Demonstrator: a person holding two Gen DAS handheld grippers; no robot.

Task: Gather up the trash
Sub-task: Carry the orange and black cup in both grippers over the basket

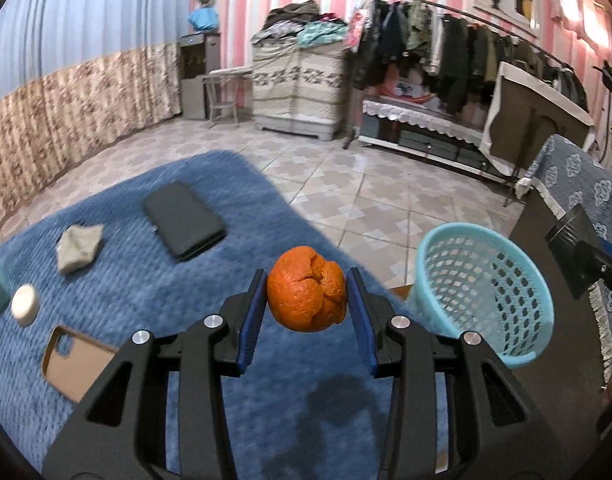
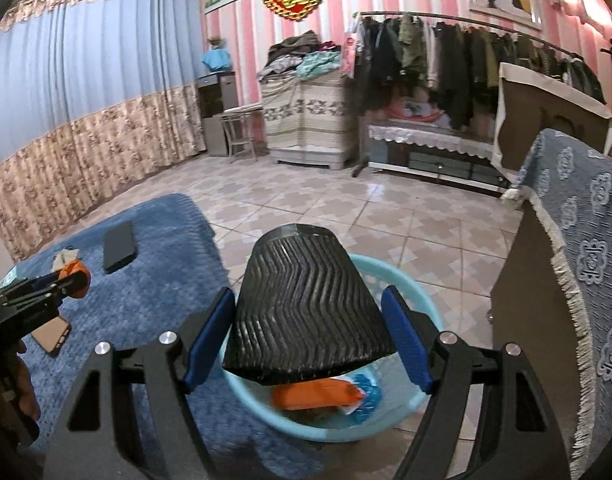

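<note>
The left gripper (image 1: 306,300) clamps an orange peel (image 1: 306,289) at frame centre. The right gripper (image 2: 308,334) grips a black ribbed cup (image 2: 306,308) over the basket (image 2: 420,300), which holds orange and blue wrappers (image 2: 326,396).

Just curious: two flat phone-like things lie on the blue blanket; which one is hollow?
The tan phone case, nearest the camera, is an empty shell with a camera cutout; the black phone is solid.
</note>
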